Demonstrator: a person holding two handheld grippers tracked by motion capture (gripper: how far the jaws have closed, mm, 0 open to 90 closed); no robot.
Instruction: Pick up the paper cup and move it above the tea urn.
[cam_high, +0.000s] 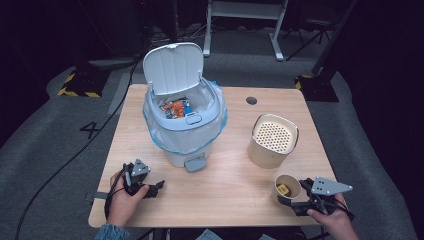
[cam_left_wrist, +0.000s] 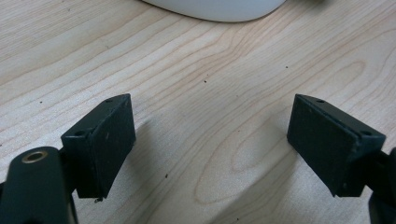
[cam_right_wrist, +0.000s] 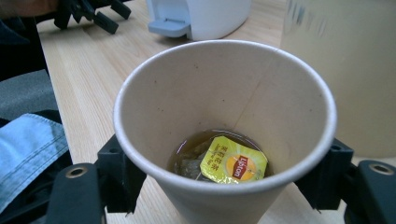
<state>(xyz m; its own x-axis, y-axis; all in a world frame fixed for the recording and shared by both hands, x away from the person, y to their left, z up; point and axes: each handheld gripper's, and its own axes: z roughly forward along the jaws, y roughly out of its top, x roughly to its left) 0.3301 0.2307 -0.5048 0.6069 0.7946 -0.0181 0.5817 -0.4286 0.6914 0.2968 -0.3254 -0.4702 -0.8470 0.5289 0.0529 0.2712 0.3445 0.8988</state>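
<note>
**Paper cup w/ tea bag clamped in right gripper; left gripper open over bare wood**

Nearest the lens in the right gripper view: a beige paper cup (cam_right_wrist: 224, 135), upright, sitting between the two black jaws of the right gripper (cam_right_wrist: 224, 186), one jaw pressed on each side of its wall – so the gripper is closed on the cup. At the cup's bottom there's a little brownish liquid and a used tea bag w/ a yellow Lipton tag (cam_right_wrist: 233, 161). In the high view the same cup (cam_high: 288, 187) stands near the front-right edge of the light wooden table (cam_high: 235, 195), w/ the right gripper (cam_high: 295, 202) and the person's right hand (cam_high: 332, 220) just behind it toward the table edge.

Left gripper (cam_high: 152, 187) rests at the front-left of the table, held by the left hand (cam_high: 122, 200); its own view shows both black jaws spread wide apart w/ only wood grain between them, nothing held.

Mid-table, toward the far-left: a white plastic pedal bin (cam_high: 185, 120) w/ its lid (cam_high: 172, 67) flipped up, lined w/ a clear bluish bag; colourful wrappers (cam_high: 175, 107) lie inside. Its grey pedal (cam_high: 195, 163) points toward the person. Right of the bin, apart from it, stands a tan cylindrical container w/ a perforated top (cam_high: 272, 140), just beyond the cup. A small dark round grommet (cam_high: 251, 100) is set in the tabletop near the far edge. Denim sleeve (cam_right_wrist: 28, 149) at the left of the right gripper view.
</note>
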